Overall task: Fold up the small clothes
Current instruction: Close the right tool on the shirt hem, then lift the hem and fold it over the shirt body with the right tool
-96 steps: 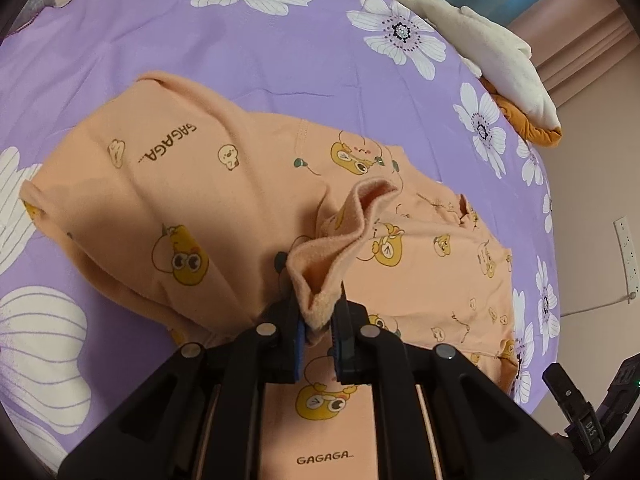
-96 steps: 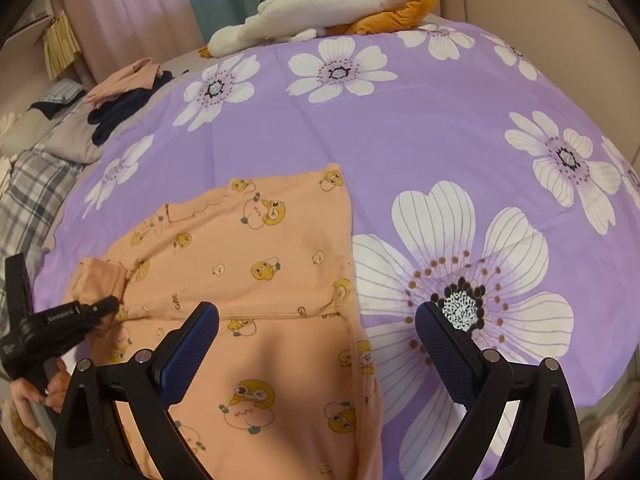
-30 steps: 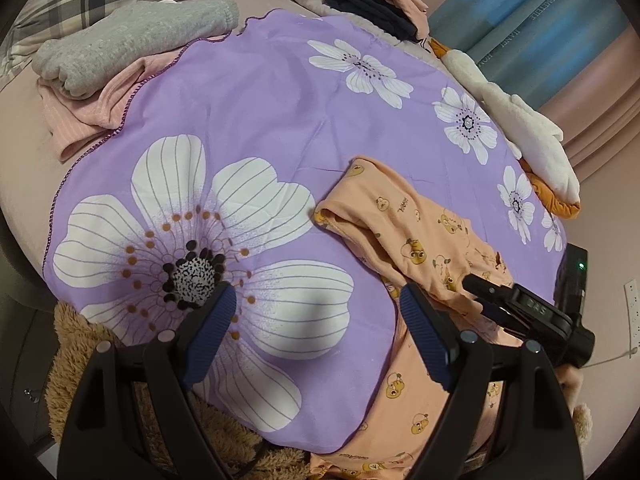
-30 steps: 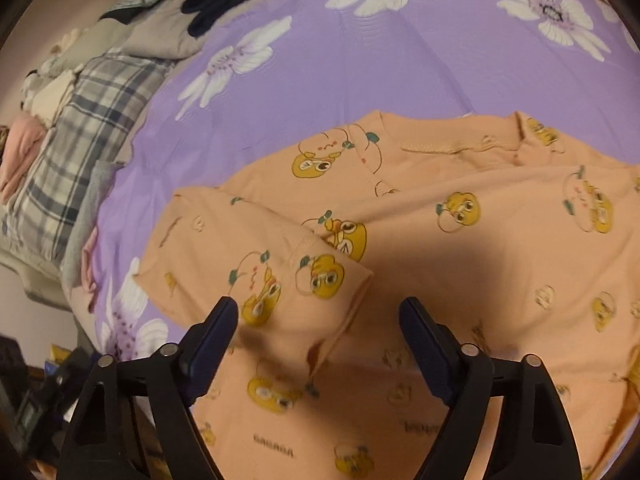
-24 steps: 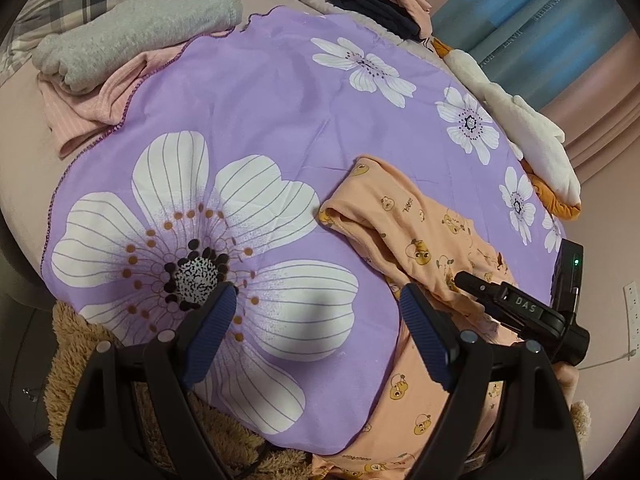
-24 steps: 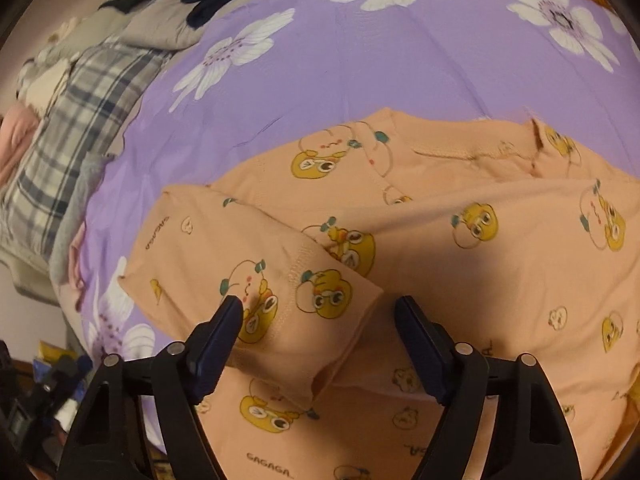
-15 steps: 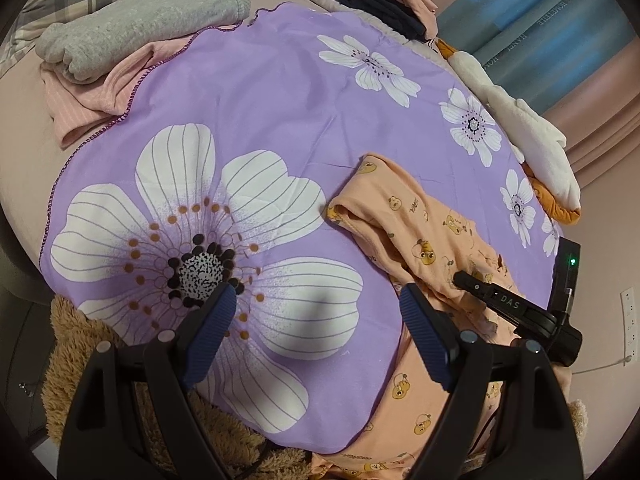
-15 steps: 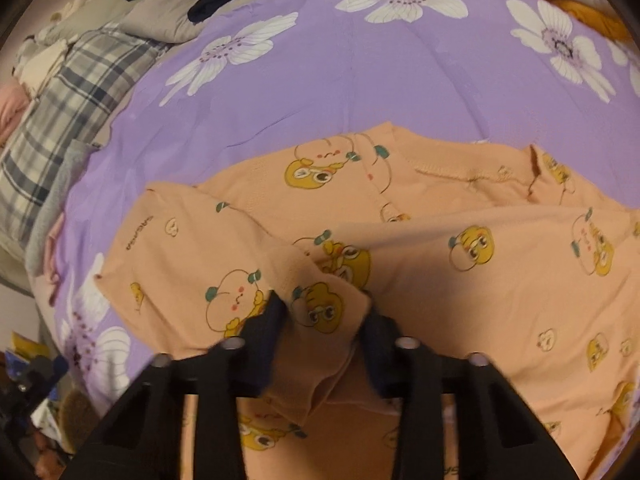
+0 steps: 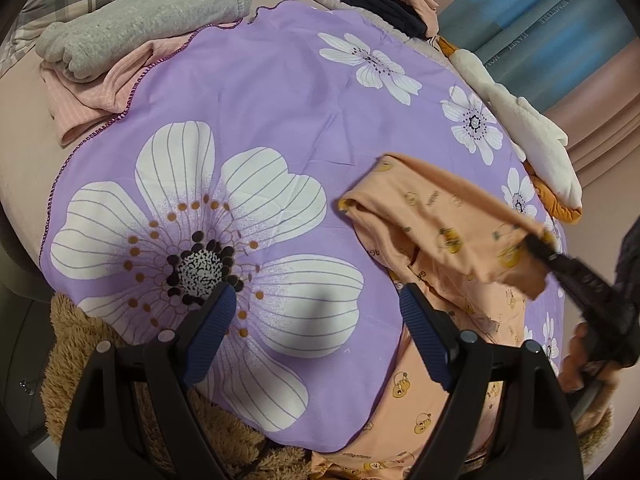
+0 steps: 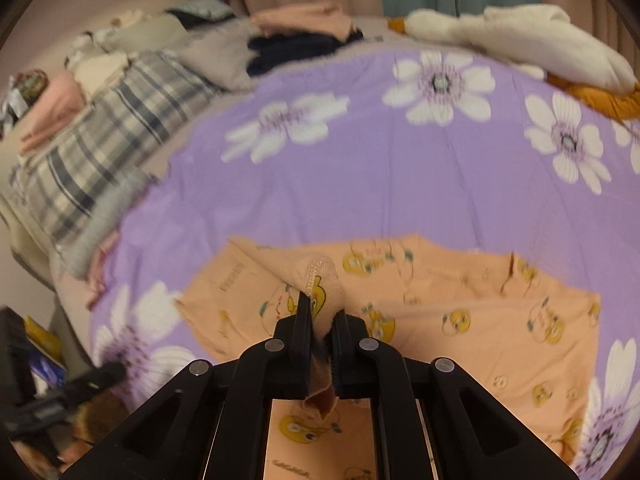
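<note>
Left wrist view shows the bed (image 9: 24, 168) under a purple flowered sheet (image 9: 280, 120) that fills most of the frame. An orange printed garment (image 9: 448, 240) lies on the sheet at three o'clock and trails over the near edge toward five o'clock. A grey knit (image 9: 136, 20) sits at eleven o'clock, and a cream fleece (image 9: 536, 136) at two o'clock. The left hand-held gripper (image 9: 316, 332) hovers at six o'clock with its jaws spread wide, gripping nothing. Right wrist view has the right hand-held gripper (image 10: 320, 344) at six o'clock, its jaws closed tight on a cuff-like fold (image 10: 318, 276) of the garment, lifted off the sheet; this view is blurred.
</note>
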`<state>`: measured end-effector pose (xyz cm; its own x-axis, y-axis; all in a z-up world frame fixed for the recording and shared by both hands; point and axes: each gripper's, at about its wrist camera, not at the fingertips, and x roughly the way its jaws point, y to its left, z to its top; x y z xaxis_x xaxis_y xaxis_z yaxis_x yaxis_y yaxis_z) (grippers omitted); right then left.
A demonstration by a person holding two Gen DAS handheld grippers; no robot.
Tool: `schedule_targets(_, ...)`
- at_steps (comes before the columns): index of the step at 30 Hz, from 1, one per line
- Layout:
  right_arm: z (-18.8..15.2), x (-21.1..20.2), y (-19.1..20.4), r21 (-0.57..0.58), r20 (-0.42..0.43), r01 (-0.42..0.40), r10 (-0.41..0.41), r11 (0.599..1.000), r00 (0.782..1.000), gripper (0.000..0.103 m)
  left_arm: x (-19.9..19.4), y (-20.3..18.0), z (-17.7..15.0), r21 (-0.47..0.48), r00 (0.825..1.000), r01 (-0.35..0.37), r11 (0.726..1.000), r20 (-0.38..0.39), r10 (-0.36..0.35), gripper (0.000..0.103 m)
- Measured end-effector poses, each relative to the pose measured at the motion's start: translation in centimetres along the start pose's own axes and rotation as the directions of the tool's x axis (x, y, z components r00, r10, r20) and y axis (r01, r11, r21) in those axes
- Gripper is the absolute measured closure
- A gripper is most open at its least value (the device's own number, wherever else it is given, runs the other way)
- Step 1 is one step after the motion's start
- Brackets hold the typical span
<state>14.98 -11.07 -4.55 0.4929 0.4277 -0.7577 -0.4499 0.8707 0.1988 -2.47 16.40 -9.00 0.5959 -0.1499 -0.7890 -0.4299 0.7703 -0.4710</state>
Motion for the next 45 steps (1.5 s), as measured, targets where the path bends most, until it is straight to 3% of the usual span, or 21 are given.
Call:
schedule_targets(12, 2.1, -3.2, -1.1, 0.025, 0.087, -0.035, 0.033, 0.999, 0.996, 0.095, 0.0, -0.3, -0.1, 0.003, 1.0, 0.001, 1.0, -0.001, -0.001, 0.02)
schedule_targets(23, 2.0, -6.3, -6.7, 0.144, 0.151, 0.014, -0.036, 0.989, 0.988, 0.095, 0.5, -1.2, 0.0, 0.032, 1.0, 0.001, 0.999, -0.013, -0.001, 0.02)
schedule_targets(31, 0.8, -6.3, -10.3, 0.229, 0.115, 0.052, -0.081, 0.972, 0.99, 0.095, 1.0, -1.9, -0.2, 0.057, 1.0, -0.002, 0.998, -0.027, 0.003, 0.02)
schedule_targets(45, -3.0, -3.9, -16.2, 0.364, -0.025, 0.131, -0.131, 0.922, 0.991, 0.095, 3.2, -4.2, -0.4, 0.124, 0.997, 0.006, 0.992, -0.079, 0.003, 0.02)
